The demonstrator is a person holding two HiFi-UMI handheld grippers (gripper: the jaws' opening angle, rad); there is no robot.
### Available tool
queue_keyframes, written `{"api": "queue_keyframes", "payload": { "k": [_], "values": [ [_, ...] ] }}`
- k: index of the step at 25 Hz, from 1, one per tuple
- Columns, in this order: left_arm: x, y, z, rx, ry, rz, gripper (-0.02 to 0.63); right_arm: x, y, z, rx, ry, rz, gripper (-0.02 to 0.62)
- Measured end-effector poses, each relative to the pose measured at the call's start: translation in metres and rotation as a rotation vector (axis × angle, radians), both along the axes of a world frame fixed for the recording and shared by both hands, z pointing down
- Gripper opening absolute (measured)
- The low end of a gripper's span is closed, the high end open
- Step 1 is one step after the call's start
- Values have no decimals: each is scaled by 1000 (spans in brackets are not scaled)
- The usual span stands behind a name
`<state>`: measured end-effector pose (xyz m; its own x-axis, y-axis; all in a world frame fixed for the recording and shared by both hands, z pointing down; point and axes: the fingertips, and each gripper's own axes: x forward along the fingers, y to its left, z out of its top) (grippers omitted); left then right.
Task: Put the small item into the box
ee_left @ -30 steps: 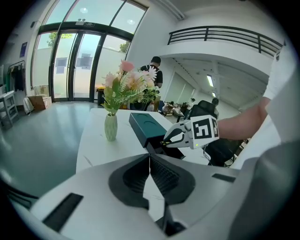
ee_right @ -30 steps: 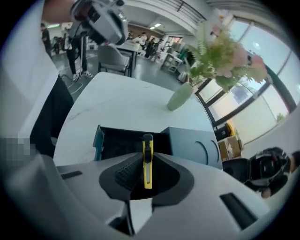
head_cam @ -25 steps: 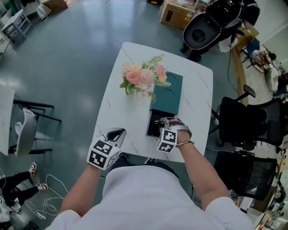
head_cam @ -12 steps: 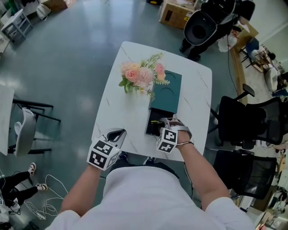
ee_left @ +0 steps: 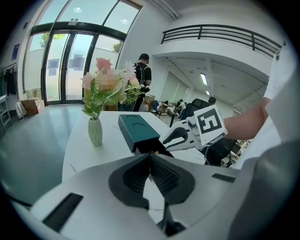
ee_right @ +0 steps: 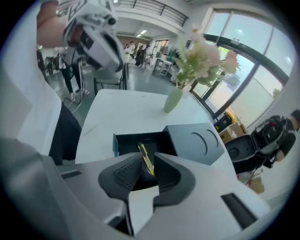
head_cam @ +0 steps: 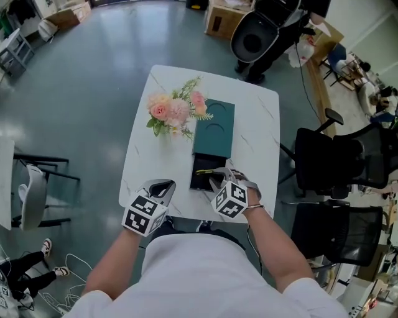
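The dark green box [head_cam: 213, 129] lies in the middle of the white table [head_cam: 261, 143], with its black drawer [head_cam: 200, 179] pulled out towards me. A small yellow-and-black item [head_cam: 210, 170] lies inside the drawer. My right gripper [head_cam: 219, 181] hovers at the drawer's near right corner, open. In the right gripper view the item [ee_right: 142, 151] shows in the drawer [ee_right: 126, 140] beyond the parted jaws of my right gripper [ee_right: 146, 164], untouched by them. My left gripper [head_cam: 160, 186] rests shut and empty near the table's front left edge; its closed jaws meet at the left gripper's tip [ee_left: 150, 157].
A vase of pink flowers [head_cam: 171, 112] stands left of the box. Black office chairs [head_cam: 329, 164] crowd the table's right side. A stroller [head_cam: 261, 37] and a cardboard box [head_cam: 224, 18] sit on the floor beyond the far edge.
My head view has shifted, so the table sits further left. The right gripper has drawn back slightly from the drawer, leaving the yellow item inside. The left gripper has stayed put.
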<state>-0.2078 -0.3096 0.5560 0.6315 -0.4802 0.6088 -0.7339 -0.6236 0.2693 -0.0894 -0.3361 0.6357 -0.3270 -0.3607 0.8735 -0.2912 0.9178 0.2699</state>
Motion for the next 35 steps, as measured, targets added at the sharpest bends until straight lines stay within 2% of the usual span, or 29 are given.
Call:
{"api": "queue_keyframes", "payload": {
  "k": [3,8,12,15,17,20,24,29,35],
  "values": [
    [15,-6,-8,27,10,12,15,5,2,-27,-34,-152,116,89],
    [42,-10,-17,50,14,39,15,20,9,-66,-33,-399,273,87],
    [60,-10,-23,58,22,37,15,33,15,-94,-74,-632,369,37],
    [75,-8,-30,64,40,27,15,43,24,-102,-139,-743,412,17],
    [83,-6,-35,72,57,12,15,50,28,-104,-153,-776,416,15],
    [93,-3,-41,93,63,-10,15,58,34,-112,-126,-809,373,15],
    [104,6,-41,114,37,-33,15,72,39,-114,-105,-796,326,15],
    [114,23,-46,125,41,-91,15,90,45,-107,-133,-799,334,15],
    [108,49,-49,122,23,-145,15,103,56,-114,-122,-820,326,15]
  ]
}}
